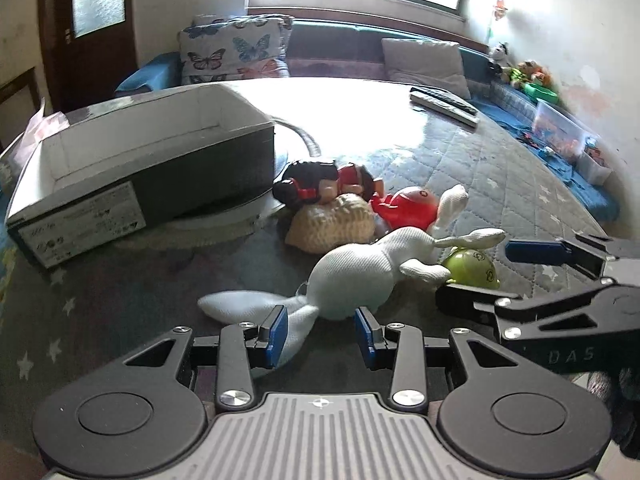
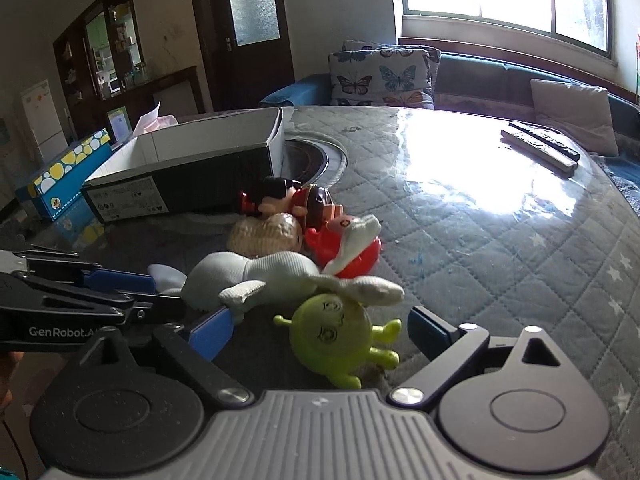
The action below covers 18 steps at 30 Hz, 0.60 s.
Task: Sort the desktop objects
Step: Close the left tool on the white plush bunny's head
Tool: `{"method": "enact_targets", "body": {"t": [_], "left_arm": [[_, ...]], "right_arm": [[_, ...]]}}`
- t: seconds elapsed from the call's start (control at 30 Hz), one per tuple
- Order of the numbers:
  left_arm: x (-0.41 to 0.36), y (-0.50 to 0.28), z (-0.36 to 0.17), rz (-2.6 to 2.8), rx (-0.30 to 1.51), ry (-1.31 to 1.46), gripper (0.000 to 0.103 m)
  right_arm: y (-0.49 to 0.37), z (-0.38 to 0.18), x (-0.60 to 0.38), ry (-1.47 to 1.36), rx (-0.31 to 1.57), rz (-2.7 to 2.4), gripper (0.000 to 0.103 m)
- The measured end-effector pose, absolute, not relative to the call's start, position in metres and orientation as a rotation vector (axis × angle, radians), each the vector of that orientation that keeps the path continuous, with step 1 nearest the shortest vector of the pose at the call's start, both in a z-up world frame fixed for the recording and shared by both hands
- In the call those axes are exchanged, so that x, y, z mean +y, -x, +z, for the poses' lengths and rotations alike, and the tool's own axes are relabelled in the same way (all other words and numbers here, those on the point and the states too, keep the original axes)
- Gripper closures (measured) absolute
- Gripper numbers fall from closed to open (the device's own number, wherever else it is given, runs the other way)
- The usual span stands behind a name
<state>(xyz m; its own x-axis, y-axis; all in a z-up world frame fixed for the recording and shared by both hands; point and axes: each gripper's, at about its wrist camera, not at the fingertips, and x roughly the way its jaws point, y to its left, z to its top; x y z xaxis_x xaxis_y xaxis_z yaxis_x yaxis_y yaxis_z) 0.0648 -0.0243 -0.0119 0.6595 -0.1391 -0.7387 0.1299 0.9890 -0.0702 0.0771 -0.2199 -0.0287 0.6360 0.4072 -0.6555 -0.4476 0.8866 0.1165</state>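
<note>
A white plush rabbit (image 1: 352,276) lies on the table among a pile of toys. My left gripper (image 1: 321,336) is open, its blue pads either side of the rabbit's ear end. A green round alien toy (image 2: 334,334) lies between the fingers of my open right gripper (image 2: 320,330), without visible contact. The rabbit (image 2: 256,280) lies just behind it. Behind are a knitted beige toy (image 1: 336,220), a red toy (image 1: 408,206) and a black-haired doll (image 1: 320,184). An open, empty black-and-white cardboard box (image 1: 144,160) stands at the left.
Two remote controls (image 1: 444,104) lie at the far right of the quilted table cover (image 1: 500,168). A blue spotted box (image 2: 64,172) stands left of the cardboard box. A sofa with butterfly cushions (image 1: 236,52) runs behind the table.
</note>
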Motion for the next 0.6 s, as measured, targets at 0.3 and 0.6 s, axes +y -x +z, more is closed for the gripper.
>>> {"method": "enact_targets", "body": {"t": [0.3,0.6], "left_arm": [[-0.028,-0.083,-0.017,-0.226,0.855,-0.048,0.064],[-0.022,-0.097,-0.018,-0.308,0.890,-0.038,0.062]], "right_arm": [[-0.097,-0.022,-0.217,0.044,0.734,0.527,0.016],[-0.112,-0.024,-0.204,0.054,0.764,0.567,0.018]]}}
